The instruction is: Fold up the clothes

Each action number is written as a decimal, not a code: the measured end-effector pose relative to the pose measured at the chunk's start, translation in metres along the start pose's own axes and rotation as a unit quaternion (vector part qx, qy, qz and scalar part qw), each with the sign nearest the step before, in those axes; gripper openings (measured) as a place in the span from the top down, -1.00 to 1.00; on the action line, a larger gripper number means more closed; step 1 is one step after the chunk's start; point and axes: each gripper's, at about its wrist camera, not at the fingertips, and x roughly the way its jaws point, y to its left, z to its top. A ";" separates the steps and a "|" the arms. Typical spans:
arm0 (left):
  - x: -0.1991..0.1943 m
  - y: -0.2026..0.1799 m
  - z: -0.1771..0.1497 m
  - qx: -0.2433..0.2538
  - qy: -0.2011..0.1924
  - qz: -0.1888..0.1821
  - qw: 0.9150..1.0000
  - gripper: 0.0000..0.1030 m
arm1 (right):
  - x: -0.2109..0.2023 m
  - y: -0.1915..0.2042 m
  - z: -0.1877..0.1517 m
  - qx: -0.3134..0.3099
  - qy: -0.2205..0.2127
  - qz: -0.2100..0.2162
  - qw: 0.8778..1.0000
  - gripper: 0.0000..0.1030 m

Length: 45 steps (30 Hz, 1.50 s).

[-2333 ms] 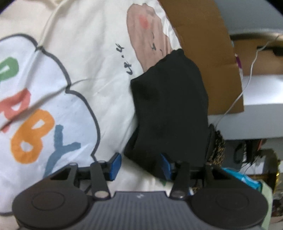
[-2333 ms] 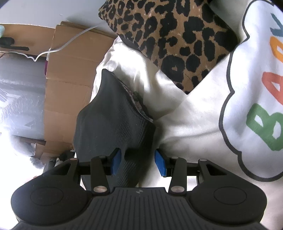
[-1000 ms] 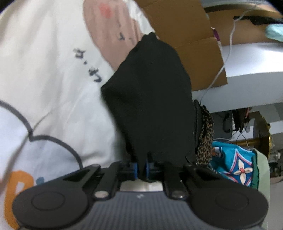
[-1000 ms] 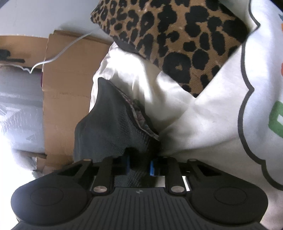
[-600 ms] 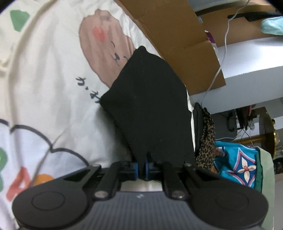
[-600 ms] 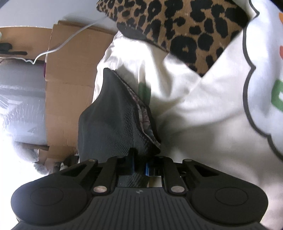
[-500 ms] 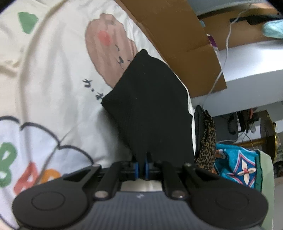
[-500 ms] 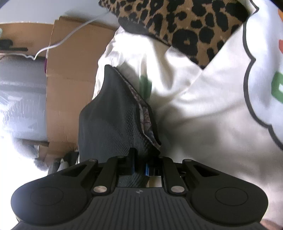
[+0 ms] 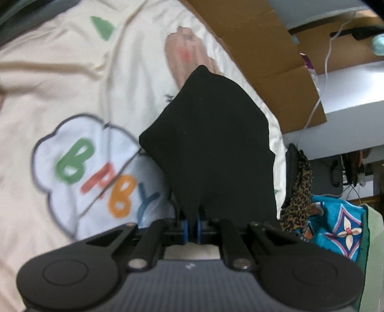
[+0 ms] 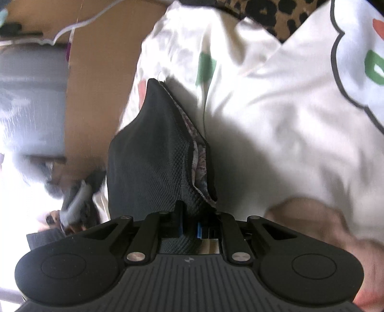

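My left tool [image 9: 191,227] is clamped on one edge of the black garment [image 9: 216,148] and my right tool [image 10: 189,228] is clamped on another, holding it over the cream bedsheet [image 9: 60,79] beside the cardboard box [image 9: 268,60]

1. cream bedsheet [image 9: 60,79] spread wide, printed with a white cloud [image 9: 79,168] outlined in grey and lettered in green, red, orange and blue.
2. brown cartoon animal print [image 9: 184,52] with a pink cheek, and a green triangle [image 9: 102,27], further up the same sheet.
3. brown cardboard [image 9: 271,55] standing along the sheet's far edge; also seen in the right wrist view [image 10: 96,96].
4. thin white cable [image 9: 321,84] hanging across the cardboard.
5. grey-white shelf [image 9: 355,105] beyond the cardboard.
6. leopard-print fabric [image 9: 300,199] bunched off the sheet's edge, just beside blue patterned cloth [image 9: 336,228].
7. more leopard print [image 10: 276,14] at the top of the right wrist view.
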 end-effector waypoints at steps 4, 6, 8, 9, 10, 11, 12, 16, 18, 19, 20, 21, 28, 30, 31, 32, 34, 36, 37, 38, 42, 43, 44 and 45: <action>-0.014 0.003 -0.011 -0.012 0.000 0.013 1.000 0.87 | -0.002 0.007 -0.009 -0.013 0.020 -0.006 1.000 0.83; -0.018 0.001 -0.017 -0.018 0.001 0.024 1.000 0.87 | -0.003 0.011 -0.014 -0.025 0.028 -0.010 0.999 0.83; -0.015 -0.008 -0.024 -0.022 0.005 0.042 0.999 0.87 | -0.005 0.011 -0.019 -0.024 0.036 -0.014 0.999 0.83; -0.014 -0.011 -0.027 -0.023 0.009 0.051 0.998 0.86 | -0.005 0.011 -0.022 -0.023 0.041 -0.016 0.999 0.83; -0.014 -0.014 -0.031 -0.025 0.013 0.059 0.998 0.86 | -0.006 0.010 -0.025 -0.021 0.046 -0.018 0.999 0.83; -0.015 -0.014 -0.035 -0.029 0.017 0.062 0.997 0.86 | -0.007 0.010 -0.027 -0.022 0.049 -0.021 0.998 0.84; -0.015 -0.015 -0.039 -0.034 0.020 0.065 0.997 0.86 | -0.009 0.011 -0.028 -0.023 0.052 -0.024 0.998 0.84; -0.011 -0.023 -0.057 -0.047 0.030 0.067 0.996 0.86 | -0.013 0.012 -0.028 -0.044 0.057 -0.038 0.997 0.84; -0.017 -0.018 -0.069 -0.045 0.036 0.066 0.996 0.86 | -0.014 0.015 -0.024 -0.055 0.056 -0.045 0.996 0.84; -0.017 -0.016 -0.074 -0.045 0.039 0.065 0.996 0.86 | -0.015 0.016 -0.021 -0.063 0.054 -0.049 0.995 0.84; -0.016 -0.016 -0.079 -0.045 0.042 0.063 0.996 0.86 | -0.015 0.018 -0.018 -0.069 0.052 -0.052 0.995 0.84; -0.013 -0.018 -0.084 -0.045 0.044 0.062 0.996 0.86 | -0.016 0.020 -0.014 -0.074 0.049 -0.054 0.995 0.84; 0.006 -0.023 -0.106 -0.057 0.066 0.051 0.995 0.86 | -0.017 0.032 0.007 -0.104 0.036 -0.062 0.992 0.84; 0.009 -0.022 -0.112 -0.063 0.071 0.051 0.994 0.86 | -0.016 0.035 0.012 -0.110 0.033 -0.062 0.991 0.84; 0.012 -0.021 -0.114 -0.065 0.074 0.050 0.994 0.86 | -0.015 0.036 0.014 -0.113 0.032 -0.063 0.991 0.84; 0.014 -0.020 -0.116 -0.068 0.076 0.050 0.994 0.86 | -0.015 0.038 0.016 -0.116 0.030 -0.063 0.991 0.84; 0.018 -0.019 -0.120 -0.076 0.078 0.049 0.993 0.86 | -0.014 0.040 0.021 -0.119 0.027 -0.063 0.990 0.85; 0.022 -0.018 -0.125 -0.090 0.079 0.042 0.992 0.86 | -0.012 0.042 0.025 -0.124 0.025 -0.064 0.990 0.85; 0.024 -0.018 -0.127 -0.097 0.080 0.039 0.991 0.86 | -0.012 0.043 0.027 -0.128 0.026 -0.066 0.989 0.85; 0.026 -0.018 -0.129 -0.102 0.081 0.035 0.991 0.86 | -0.011 0.045 0.029 -0.135 0.026 -0.067 0.988 0.85; 0.037 -0.027 -0.132 -0.108 0.088 0.019 0.990 0.86 | -0.011 0.055 0.042 -0.152 0.021 -0.069 0.986 0.87; 0.037 -0.028 -0.131 -0.109 0.092 0.017 0.990 0.85 | -0.011 0.058 0.045 -0.157 0.019 -0.069 0.985 0.87; 0.037 -0.030 -0.131 -0.110 0.095 0.015 0.989 0.85 | -0.011 0.061 0.047 -0.162 0.018 -0.069 0.984 0.87; 0.037 -0.031 -0.131 -0.110 0.099 0.013 0.989 0.85 | -0.010 0.063 0.050 -0.166 0.016 -0.070 0.983 0.87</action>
